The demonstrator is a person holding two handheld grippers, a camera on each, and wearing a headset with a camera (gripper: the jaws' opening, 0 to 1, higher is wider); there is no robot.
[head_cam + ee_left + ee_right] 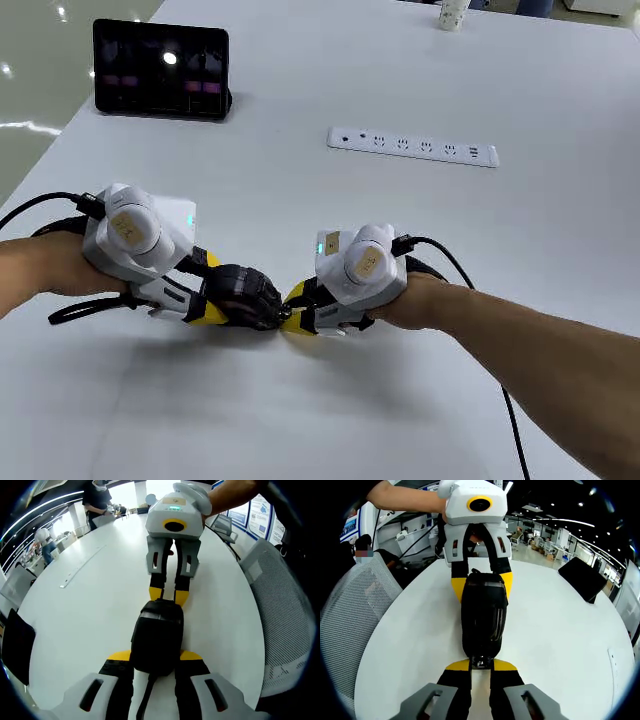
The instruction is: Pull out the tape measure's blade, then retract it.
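A black tape measure (240, 293) lies low over the white table (330, 420), and my left gripper (215, 290) is shut on its body from the left. In the left gripper view the case (157, 635) sits between my yellow-tipped jaws. My right gripper (296, 308) meets it from the right. In the right gripper view its yellow tips (481, 666) are closed on the small blade tab (481, 660) at the near end of the case (484, 612). No length of blade shows between case and tab.
A dark tablet (160, 68) stands at the back left and a white power strip (412, 146) lies at mid-right. A white cup (452, 14) sits at the far edge. Black cables trail from both grippers. A mesh chair (280, 605) stands beside the table.
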